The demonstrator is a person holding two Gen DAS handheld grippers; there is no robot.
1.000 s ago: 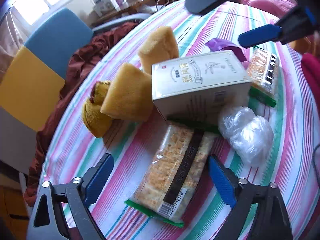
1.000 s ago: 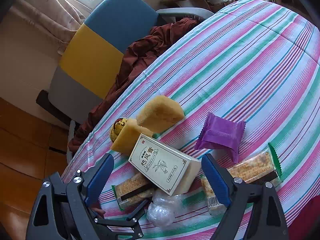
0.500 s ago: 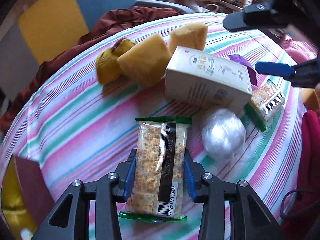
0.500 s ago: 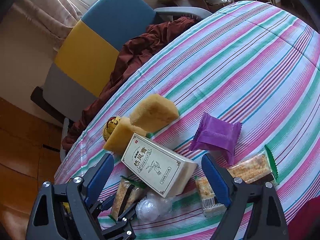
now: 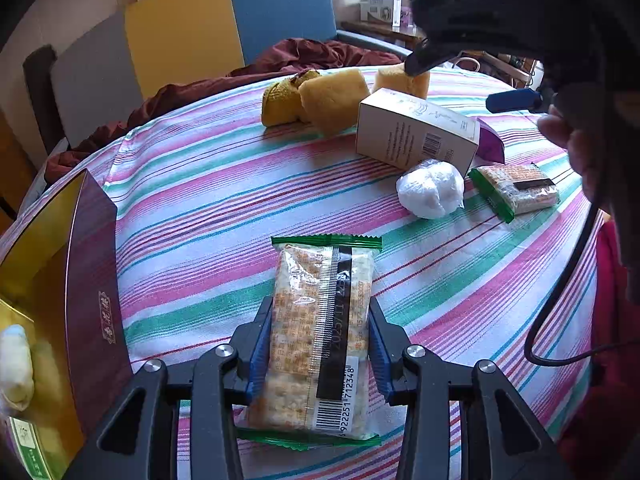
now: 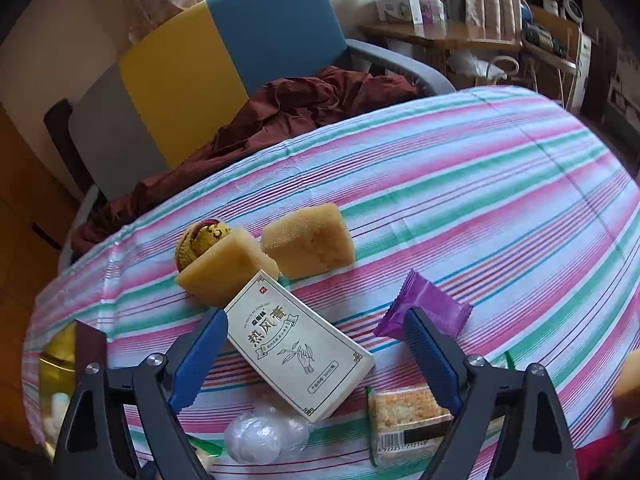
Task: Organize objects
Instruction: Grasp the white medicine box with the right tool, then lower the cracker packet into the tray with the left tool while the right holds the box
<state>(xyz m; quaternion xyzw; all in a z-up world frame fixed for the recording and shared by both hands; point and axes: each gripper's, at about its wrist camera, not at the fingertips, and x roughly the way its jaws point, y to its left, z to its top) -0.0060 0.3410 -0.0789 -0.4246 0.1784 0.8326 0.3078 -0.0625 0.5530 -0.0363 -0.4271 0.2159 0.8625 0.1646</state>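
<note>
My left gripper (image 5: 318, 344) is shut on a green-edged cracker packet (image 5: 320, 332) and holds it above the striped tablecloth (image 5: 208, 200), beside an open maroon and gold box (image 5: 88, 280) at the left. My right gripper (image 6: 316, 356) is open and empty above a cream carton (image 6: 298, 344). The carton also shows in the left wrist view (image 5: 416, 134). A second cracker packet (image 6: 404, 420), a purple sachet (image 6: 428, 308) and a white plastic ball (image 6: 260, 436) lie near it.
Two yellow sponges (image 6: 308, 240) (image 6: 228, 266) and a gold ball (image 6: 200, 238) sit behind the carton. A chair (image 6: 224, 60) with a maroon cloth (image 6: 288, 108) stands past the table's far edge. The box holds a pale item (image 5: 14, 364).
My left gripper closed on the cracker packet, lifted it and swung left toward the maroon box. My right gripper stayed open and shifted a little over the carton.
</note>
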